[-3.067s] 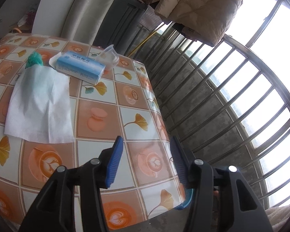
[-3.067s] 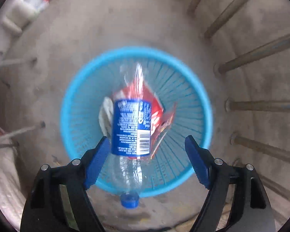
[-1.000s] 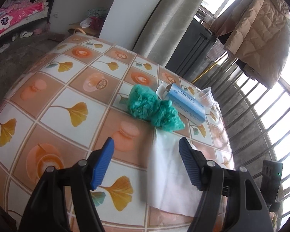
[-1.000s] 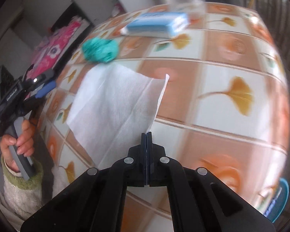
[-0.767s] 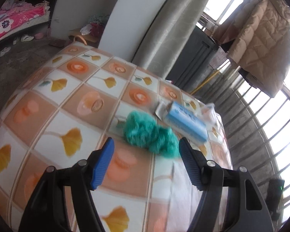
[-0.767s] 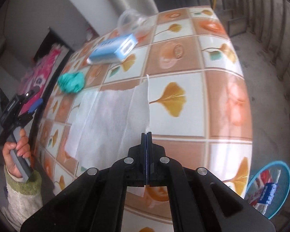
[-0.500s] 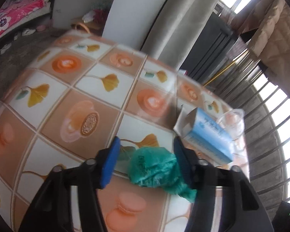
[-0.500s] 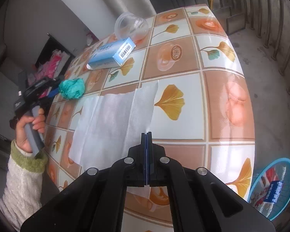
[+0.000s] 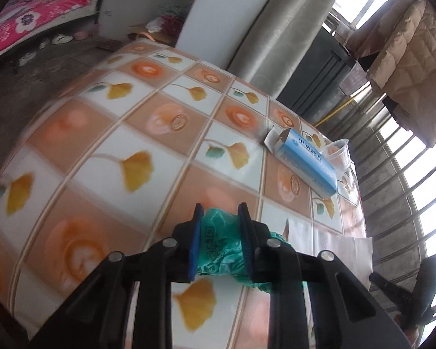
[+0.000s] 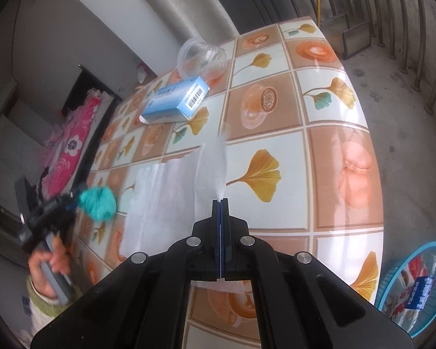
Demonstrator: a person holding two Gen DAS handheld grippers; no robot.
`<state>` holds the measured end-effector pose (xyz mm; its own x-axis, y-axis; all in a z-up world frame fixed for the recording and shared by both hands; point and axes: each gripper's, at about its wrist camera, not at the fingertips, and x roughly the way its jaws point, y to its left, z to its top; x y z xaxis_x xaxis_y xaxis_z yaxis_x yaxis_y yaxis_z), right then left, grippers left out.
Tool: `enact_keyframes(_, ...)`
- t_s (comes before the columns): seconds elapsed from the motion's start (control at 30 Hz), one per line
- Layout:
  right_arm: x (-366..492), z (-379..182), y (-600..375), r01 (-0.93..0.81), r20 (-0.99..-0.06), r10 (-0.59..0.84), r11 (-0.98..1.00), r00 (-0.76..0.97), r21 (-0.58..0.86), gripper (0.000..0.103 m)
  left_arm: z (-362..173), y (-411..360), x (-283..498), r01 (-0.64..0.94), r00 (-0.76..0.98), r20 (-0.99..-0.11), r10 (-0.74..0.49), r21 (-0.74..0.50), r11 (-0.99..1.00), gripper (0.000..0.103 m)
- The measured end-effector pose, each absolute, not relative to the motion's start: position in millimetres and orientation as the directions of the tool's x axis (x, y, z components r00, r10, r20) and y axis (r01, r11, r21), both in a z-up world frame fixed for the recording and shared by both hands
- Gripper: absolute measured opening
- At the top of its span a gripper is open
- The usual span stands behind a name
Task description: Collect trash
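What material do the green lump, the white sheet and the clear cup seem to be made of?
Green lump, held by the left gripper: likely thin plastic film, glossy, crumpled, with printing. White sheet, pinched by the right gripper: probably tissue or nonwoven wipe, matte, soft folds. Clear cup: apparently thin transparent plastic; the table pattern shows through it.

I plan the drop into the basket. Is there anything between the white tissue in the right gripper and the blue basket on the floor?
Nothing visible does. The right gripper holds the white tissue near the table edge; the blue basket sits on the floor beyond it.
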<state>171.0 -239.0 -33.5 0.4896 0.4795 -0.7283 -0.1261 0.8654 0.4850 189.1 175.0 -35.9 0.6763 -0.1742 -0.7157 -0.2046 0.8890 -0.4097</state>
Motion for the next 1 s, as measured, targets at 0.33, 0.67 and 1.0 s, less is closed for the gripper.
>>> enact_keyframes(0.33, 182.1, -2.4, -158.2, -0.328, -0.595, 0.696, 0.716, 0.402, 0.616, 0.000, -38.7, 169.2, 118.0, -0.264, 0.712, -0.690, -0.127, -0.431, 0.863, 0.025)
enact_keyframes(0.67, 195.2, -25.2, -102.2, -0.379, -0.690, 0.659, 0.746, 0.301, 0.548, 0.047, -41.6, 163.4, 90.3, -0.184, 0.715, -0.666, -0.212, -0.472, 0.862, 0.047)
enact_keyframes(1.0, 196.8, -44.3, -145.4, -0.212, -0.762, 0.534, 0.846, 0.367, 0.490, 0.055, -39.7, 171.4, 82.2, -0.110, 0.737, -0.626, -0.253, -0.481, 0.870, 0.056)
